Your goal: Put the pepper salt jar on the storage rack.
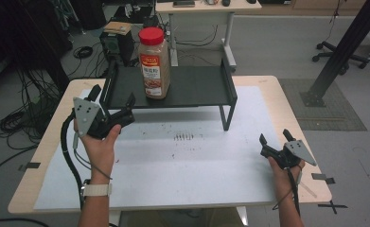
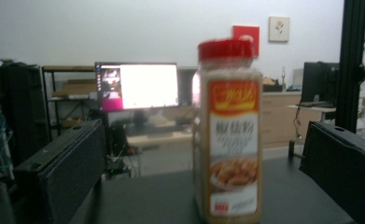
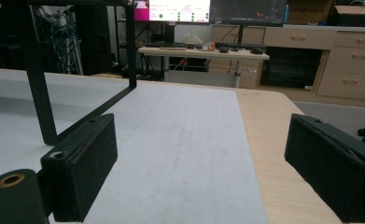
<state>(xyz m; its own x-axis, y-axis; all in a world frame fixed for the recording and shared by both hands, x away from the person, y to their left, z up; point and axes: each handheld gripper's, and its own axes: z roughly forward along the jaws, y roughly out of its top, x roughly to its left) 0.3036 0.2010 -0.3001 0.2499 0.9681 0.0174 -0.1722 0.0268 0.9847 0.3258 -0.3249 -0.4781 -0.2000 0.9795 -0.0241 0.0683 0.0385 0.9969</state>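
A tall spice jar (image 1: 154,61) with a red lid and an orange label stands upright on a low black shelf (image 1: 197,87) at the back of the table. My left gripper (image 1: 113,97) is held at the shelf's front left corner, open, pointing toward the jar and apart from it. In the left gripper view the jar (image 2: 229,135) stands ahead between the two wide-apart black fingers (image 2: 63,172). My right gripper (image 1: 274,138) hovers low near the table's right edge, open and holding nothing. In the right gripper view its fingers (image 3: 82,163) spread over the white mat (image 3: 180,140).
A white mat (image 1: 197,161) covers the wooden table (image 1: 294,123), with small dark specks near its middle. The shelf's black legs (image 1: 225,118) stand on the mat. Cables, a desk and office chairs lie on the floor beyond the table.
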